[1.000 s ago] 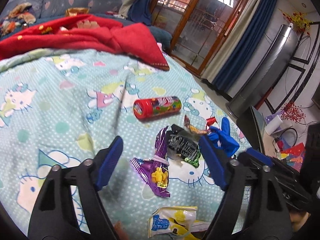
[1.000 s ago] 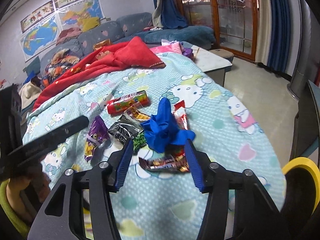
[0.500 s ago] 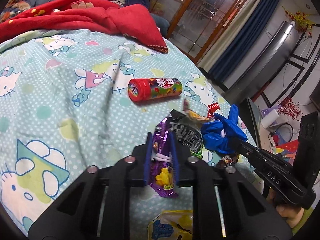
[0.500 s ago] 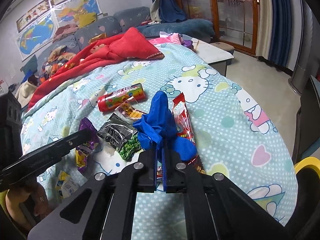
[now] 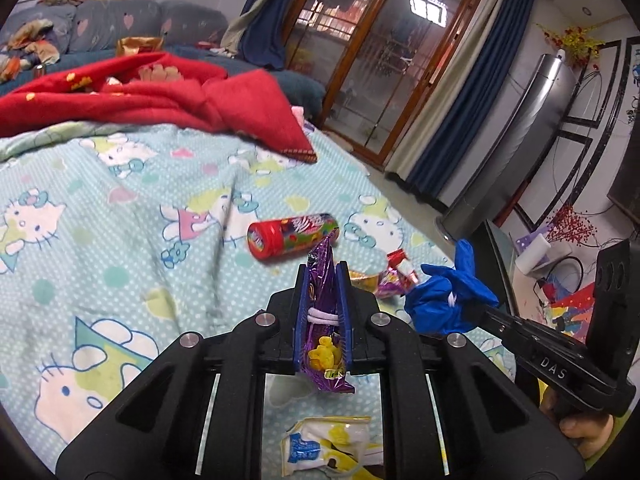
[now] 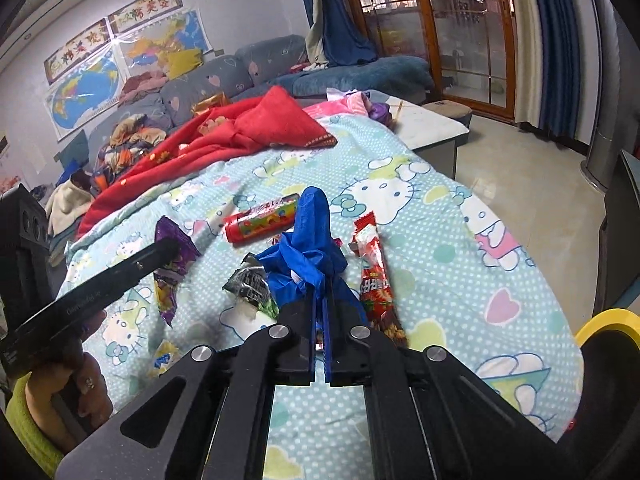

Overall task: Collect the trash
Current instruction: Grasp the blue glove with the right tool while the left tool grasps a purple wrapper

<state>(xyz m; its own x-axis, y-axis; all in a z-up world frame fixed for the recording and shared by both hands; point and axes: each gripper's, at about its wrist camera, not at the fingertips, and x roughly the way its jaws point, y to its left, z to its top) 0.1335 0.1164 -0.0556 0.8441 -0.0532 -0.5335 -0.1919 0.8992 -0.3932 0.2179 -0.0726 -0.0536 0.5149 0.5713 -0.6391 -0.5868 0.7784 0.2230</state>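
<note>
A bed [image 6: 460, 248] covered with a cartoon-cat sheet is strewn with wrappers. A blue bag [image 6: 310, 248] is pinched by the right tool [image 6: 320, 300]. A purple wrapper [image 5: 323, 280] is clamped by the left tool [image 5: 323, 276], beside a red tube [image 5: 292, 234].

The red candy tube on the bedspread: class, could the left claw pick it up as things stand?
Probably not yet: the left claw is shut on the purple wrapper. The red candy tube lies unobstructed just beyond.

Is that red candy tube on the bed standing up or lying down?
Lying down: the red candy tube rests on its side on the bedspread, cap end toward the camera.
</note>
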